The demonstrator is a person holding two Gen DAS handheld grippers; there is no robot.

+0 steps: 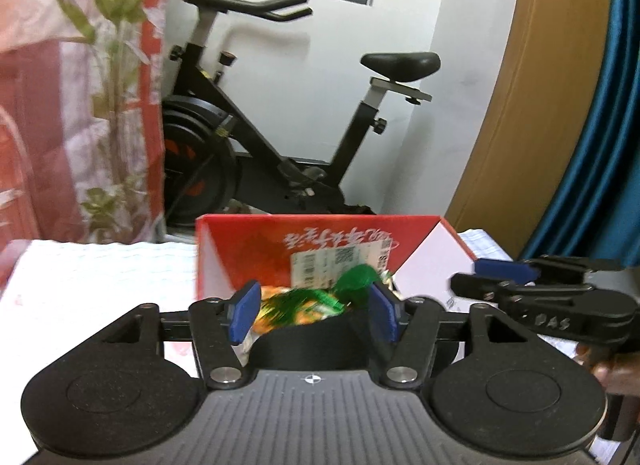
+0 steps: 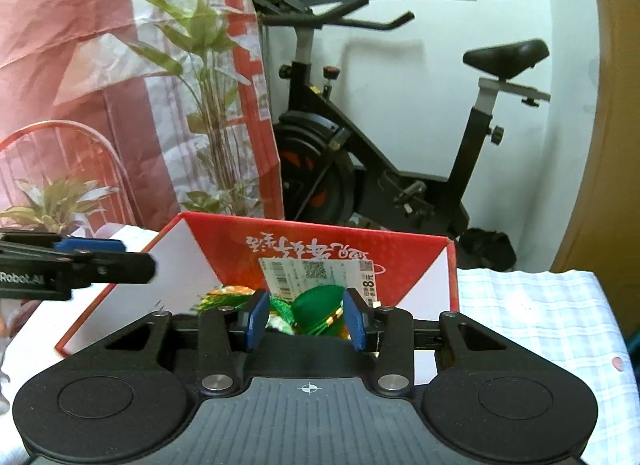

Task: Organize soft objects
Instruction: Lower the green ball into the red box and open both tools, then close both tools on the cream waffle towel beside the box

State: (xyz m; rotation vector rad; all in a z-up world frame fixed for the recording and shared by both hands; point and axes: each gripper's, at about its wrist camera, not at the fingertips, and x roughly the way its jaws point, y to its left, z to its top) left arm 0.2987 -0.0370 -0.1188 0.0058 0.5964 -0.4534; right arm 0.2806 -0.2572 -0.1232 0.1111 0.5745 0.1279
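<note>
Now, taking the box as the landmark: left of it hang a red-and-white curtain and a leafy plant. The left gripper hovers at the box's near rim, blue pads apart, nothing pressed between them; beyond its open jaws, inside the box, lie an orange-and-green crinkly packet and a green pouch. The box is red with white side flaps and stands open on a pale checked cloth, a white label on its far inner wall. The right gripper points into the box too, pads apart and gripping nothing, the pouch showing beyond them. Behind the box stands a black bike; right of it, a wooden panel and blue drape.
</note>
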